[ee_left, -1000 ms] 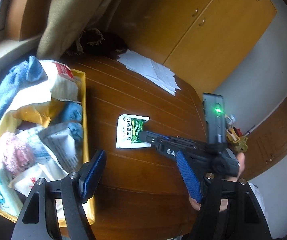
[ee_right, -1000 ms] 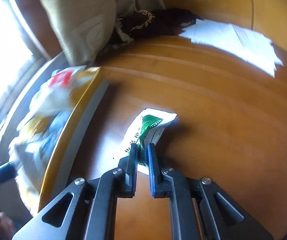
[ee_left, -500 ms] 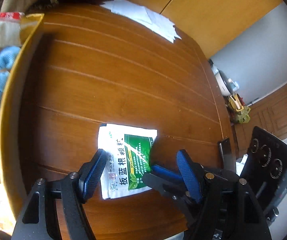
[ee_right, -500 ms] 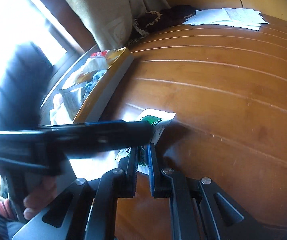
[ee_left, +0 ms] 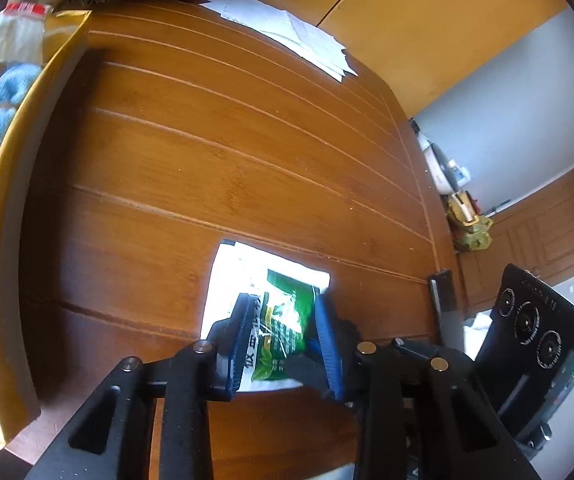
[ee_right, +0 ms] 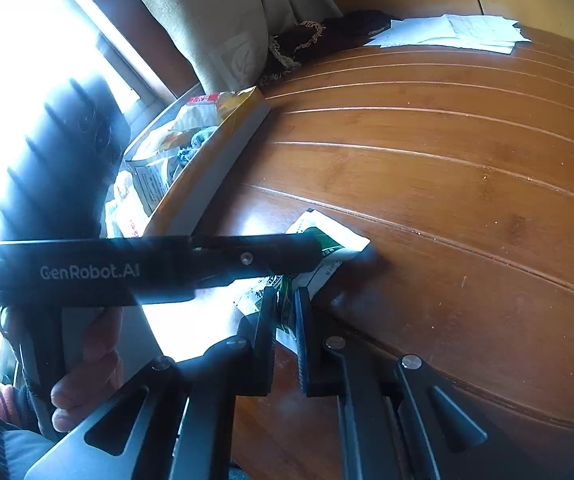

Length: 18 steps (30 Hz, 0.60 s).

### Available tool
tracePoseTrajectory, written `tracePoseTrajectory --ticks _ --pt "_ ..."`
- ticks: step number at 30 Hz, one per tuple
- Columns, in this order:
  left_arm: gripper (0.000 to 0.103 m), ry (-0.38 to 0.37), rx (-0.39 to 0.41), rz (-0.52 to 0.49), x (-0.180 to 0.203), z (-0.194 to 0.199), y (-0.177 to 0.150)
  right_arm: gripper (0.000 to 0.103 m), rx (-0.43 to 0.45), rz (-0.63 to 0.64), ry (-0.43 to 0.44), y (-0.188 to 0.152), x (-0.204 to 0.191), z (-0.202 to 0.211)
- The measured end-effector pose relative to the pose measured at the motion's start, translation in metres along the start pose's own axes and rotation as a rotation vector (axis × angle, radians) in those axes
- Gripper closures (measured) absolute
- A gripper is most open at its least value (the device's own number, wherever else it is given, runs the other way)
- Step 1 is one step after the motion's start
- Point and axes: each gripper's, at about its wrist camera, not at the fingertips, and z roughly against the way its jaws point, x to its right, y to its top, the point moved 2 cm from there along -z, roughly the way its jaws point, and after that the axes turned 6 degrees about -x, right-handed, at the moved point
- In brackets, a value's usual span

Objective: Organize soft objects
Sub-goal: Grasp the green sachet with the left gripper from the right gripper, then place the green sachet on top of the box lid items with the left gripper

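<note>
Now both grippers [ee_left: 285,338] [ee_right: 285,318] pinching sachet [ee_left: 283,320], low

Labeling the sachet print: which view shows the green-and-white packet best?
Left wrist: the packet lies face up between the left claw fingers, print visible. Right wrist shows less: packet partly hidden behind the left claw's body, glare-washed.

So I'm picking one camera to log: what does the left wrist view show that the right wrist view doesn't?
Only the left wrist view shows the grey wall and brown door. Only the right wrist view shows the bright window, the curtain and the person's hand. Both show the green-and-white sachet, pinched by the left gripper and right gripper, plus the yellow box and papers.
</note>
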Motion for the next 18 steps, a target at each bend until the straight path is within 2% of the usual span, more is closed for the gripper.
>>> tracePoseTrajectory --ticks 4,7,12,18 --pt "0.071 -0.041 0.062 0.011 0.001 0.029 -0.004 0.095 0.033 0.022 0.015 0.003 -0.012 0.016" --pt "0.072 -0.06 0.136 0.003 0.003 0.066 -0.009 0.095 0.067 0.079 0.024 0.007 -0.034 0.032" --pt "0.072 -0.026 0.276 0.022 -0.013 0.126 -0.009 0.095 0.108 0.179 0.087 0.032 -0.08 0.038" --pt "0.072 0.019 0.389 0.116 -0.065 0.177 0.001 0.095 0.093 0.274 0.149 0.069 -0.137 0.008"
